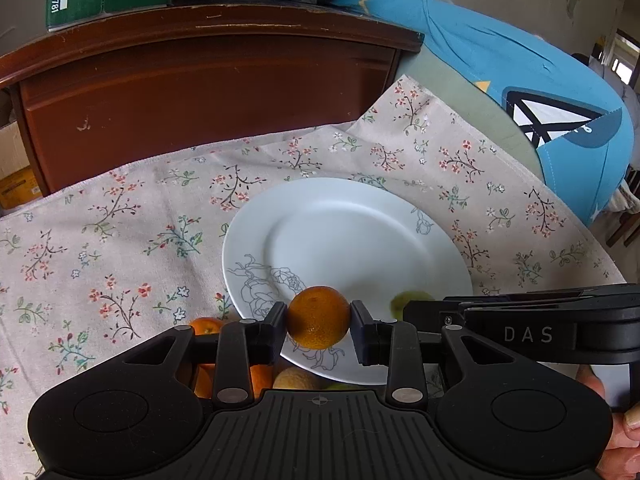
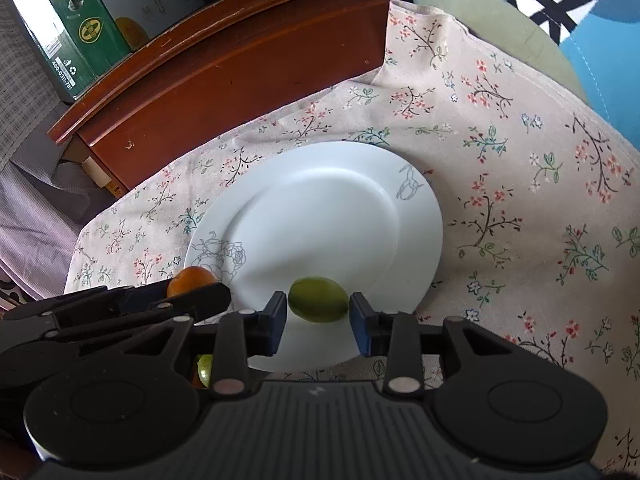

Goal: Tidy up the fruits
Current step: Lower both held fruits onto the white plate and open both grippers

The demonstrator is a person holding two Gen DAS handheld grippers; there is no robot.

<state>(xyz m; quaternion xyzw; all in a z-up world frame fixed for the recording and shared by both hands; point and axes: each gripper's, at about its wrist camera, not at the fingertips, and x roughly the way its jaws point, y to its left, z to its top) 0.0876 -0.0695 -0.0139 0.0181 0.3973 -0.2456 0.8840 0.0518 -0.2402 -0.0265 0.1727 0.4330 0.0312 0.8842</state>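
Now: left gripper clamped on orange, right gripper pinching green fruit above plate; careless release risks fruit rolling off rim.

Soft, even daylight; the white plate shows gentle shading; fisheye bending at edges, corners dark, slight softness.

I see an orange fruit, a green fruit, a white plate with grey line-drawn roses — and beige cloth sprigged with pink blossoms.
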